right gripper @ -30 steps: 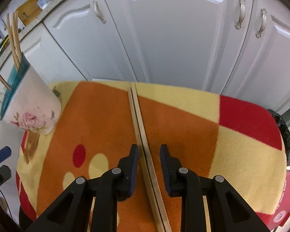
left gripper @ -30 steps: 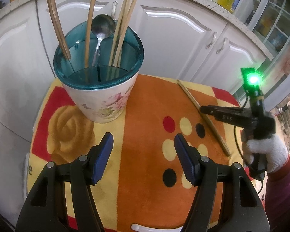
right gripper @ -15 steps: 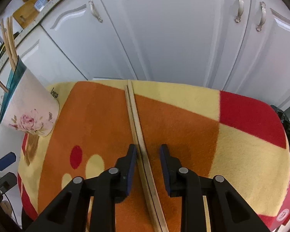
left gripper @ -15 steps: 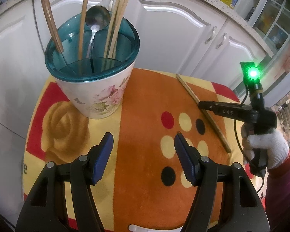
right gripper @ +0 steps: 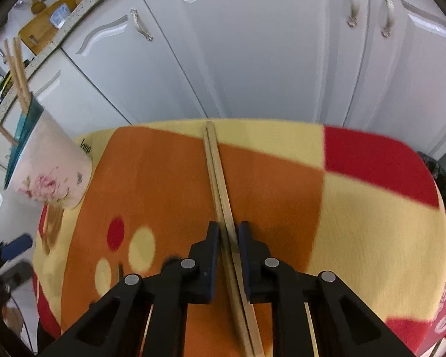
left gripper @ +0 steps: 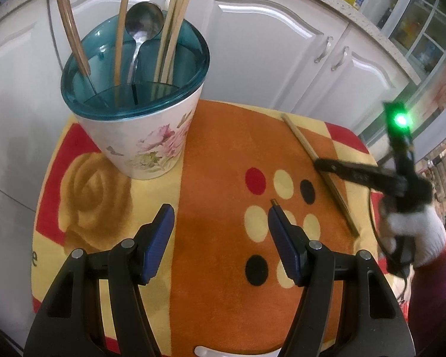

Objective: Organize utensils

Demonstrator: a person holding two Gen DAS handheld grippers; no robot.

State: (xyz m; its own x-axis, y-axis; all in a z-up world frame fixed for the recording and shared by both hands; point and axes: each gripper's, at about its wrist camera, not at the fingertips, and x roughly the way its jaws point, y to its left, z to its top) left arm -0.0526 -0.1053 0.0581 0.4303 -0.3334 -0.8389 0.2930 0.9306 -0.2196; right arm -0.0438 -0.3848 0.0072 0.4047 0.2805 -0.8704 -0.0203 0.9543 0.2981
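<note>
Chopsticks (right gripper: 220, 184), a wooden pair lying side by side, run from upper centre of the right wrist view down to its bottom edge, flat on a patterned cloth (right gripper: 356, 223) of orange, yellow and red. Right gripper (right gripper: 226, 238) straddles them low in the frame; jaws narrow and closing, the pair between the blue pads, contact on both sides looks made or very near. Slight blur here.

Left wrist view: same chopsticks (left gripper: 318, 172) lie diagonally at right centre, crossed by the right gripper (left gripper: 319, 163), which a white-gloved hand (left gripper: 413, 238) holds, green light lit above it. Left gripper (left gripper: 220, 220) hovers at lower centre over the cloth (left gripper: 223, 154), fingers wide apart, nothing between them.

Utensil holder (left gripper: 142, 136), white with pink flowers and a teal insert, stands upright in the upper left, well apart from the loose pair. Inside: several wooden sticks and a metal spoon (left gripper: 142, 23), bowl up. White cabinet doors (left gripper: 267, 44) behind.
</note>
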